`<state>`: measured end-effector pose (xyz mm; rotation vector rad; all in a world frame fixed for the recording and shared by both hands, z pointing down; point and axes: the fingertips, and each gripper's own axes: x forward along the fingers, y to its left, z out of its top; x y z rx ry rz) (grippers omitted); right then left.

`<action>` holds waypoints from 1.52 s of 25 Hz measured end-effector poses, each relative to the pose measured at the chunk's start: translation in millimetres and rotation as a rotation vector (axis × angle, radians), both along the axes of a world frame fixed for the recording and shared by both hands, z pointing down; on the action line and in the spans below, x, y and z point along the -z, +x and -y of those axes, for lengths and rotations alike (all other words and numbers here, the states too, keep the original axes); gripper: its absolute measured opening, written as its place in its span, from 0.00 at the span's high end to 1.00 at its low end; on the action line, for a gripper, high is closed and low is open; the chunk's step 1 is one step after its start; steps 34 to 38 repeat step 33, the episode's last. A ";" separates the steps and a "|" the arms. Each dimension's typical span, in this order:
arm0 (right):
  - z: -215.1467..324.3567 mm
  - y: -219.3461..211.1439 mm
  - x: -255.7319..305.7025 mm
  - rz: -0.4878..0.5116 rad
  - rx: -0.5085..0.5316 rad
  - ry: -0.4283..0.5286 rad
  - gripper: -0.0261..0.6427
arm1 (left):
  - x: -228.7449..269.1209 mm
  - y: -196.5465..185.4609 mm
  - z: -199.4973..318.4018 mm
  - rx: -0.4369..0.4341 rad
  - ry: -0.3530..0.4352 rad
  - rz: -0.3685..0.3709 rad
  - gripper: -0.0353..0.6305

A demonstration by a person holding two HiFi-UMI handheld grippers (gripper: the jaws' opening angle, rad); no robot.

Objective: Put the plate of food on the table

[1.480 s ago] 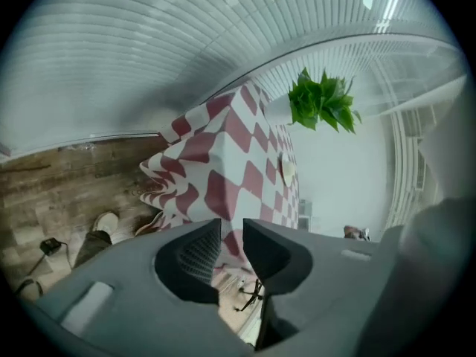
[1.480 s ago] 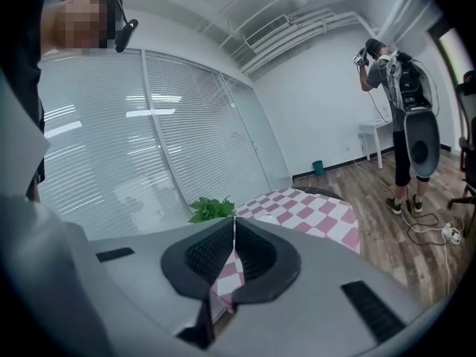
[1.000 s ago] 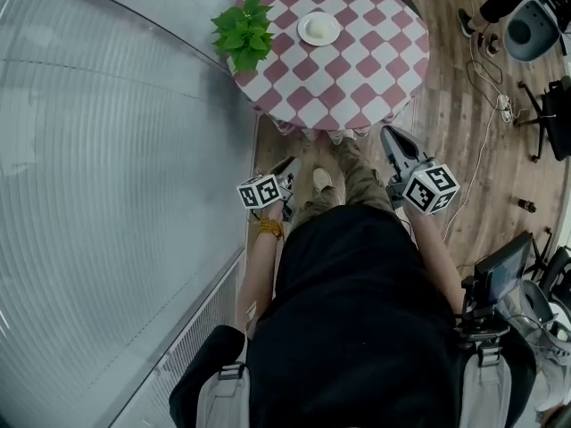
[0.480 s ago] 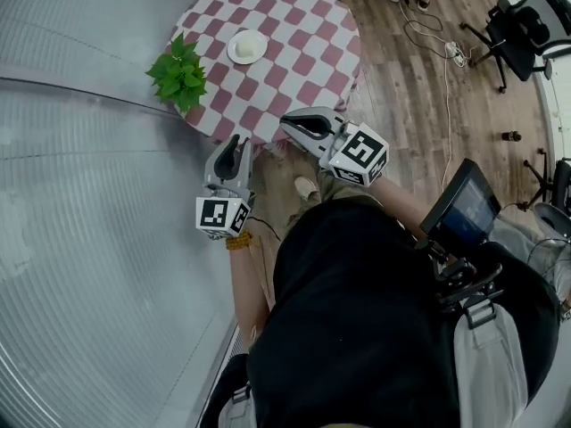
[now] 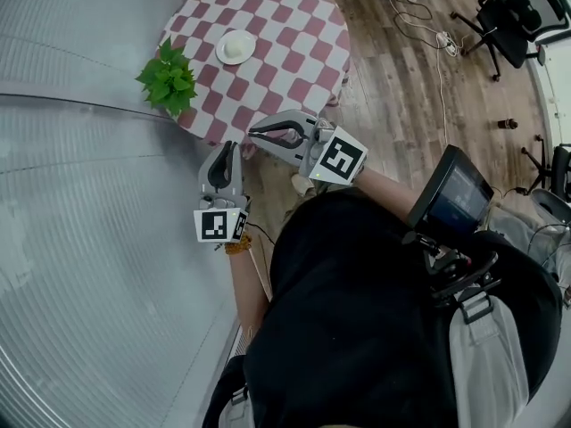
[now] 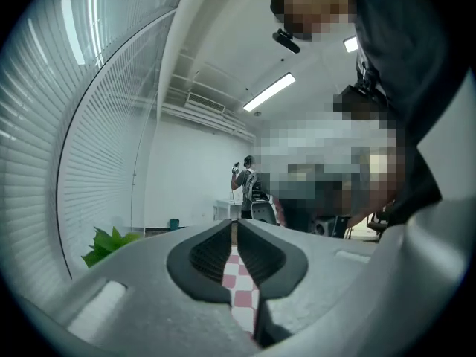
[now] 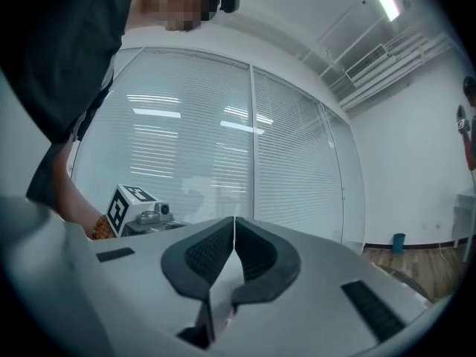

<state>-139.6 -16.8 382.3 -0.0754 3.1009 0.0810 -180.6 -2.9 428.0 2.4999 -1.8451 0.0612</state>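
A curved wall of pale slatted blinds [image 5: 80, 203] fills the left side of the room, and a floor [image 5: 401, 105] of brown wood planks runs off to the right, where a black office chair [image 5: 510, 27] stands. The round worktop [image 5: 294, 56] is draped in a red-and-white checked cloth that hangs over its edge. A leafy green plant [image 5: 168, 78] sits at the rim nearest the blinds. Both grey plastic grippers are held up short of the worktop's near edge: the left gripper [image 5: 225, 150] points at it and the right gripper [image 5: 257, 135] lies sideways just beside it. Each has its ribbed black jaws closed tip to tip on nothing. The small round white plate [image 5: 235, 47], with a pale mound of food, rests on the cloth near the plant, well apart from both grippers
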 end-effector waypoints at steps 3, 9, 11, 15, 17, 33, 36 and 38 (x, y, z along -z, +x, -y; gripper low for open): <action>-1.1 2.5 -22.9 -0.025 0.000 -0.043 0.94 | -17.9 9.3 -14.9 -0.049 -0.015 -0.104 0.94; -13.4 7.0 -67.4 -0.089 0.024 -0.162 0.94 | -58.7 7.6 -28.0 -0.008 -0.095 -0.153 0.94; -19.6 10.3 -77.3 -0.104 0.021 -0.174 0.94 | -65.1 0.7 -26.1 0.016 -0.107 -0.160 0.94; -26.6 22.9 -92.3 -0.133 0.007 -0.172 0.94 | -70.2 -0.9 -18.7 0.018 -0.114 -0.168 0.94; -24.5 27.0 -94.0 -0.150 -0.008 -0.184 0.94 | -68.5 0.6 -13.4 0.015 -0.116 -0.175 0.94; -41.8 10.9 -108.6 -0.170 0.008 -0.224 0.94 | -84.6 6.7 -37.7 -0.046 -0.157 -0.223 0.94; -41.8 10.9 -108.6 -0.170 0.008 -0.224 0.94 | -84.6 6.7 -37.7 -0.046 -0.157 -0.223 0.94; -41.8 10.9 -108.6 -0.170 0.008 -0.224 0.94 | -84.6 6.7 -37.7 -0.046 -0.157 -0.223 0.94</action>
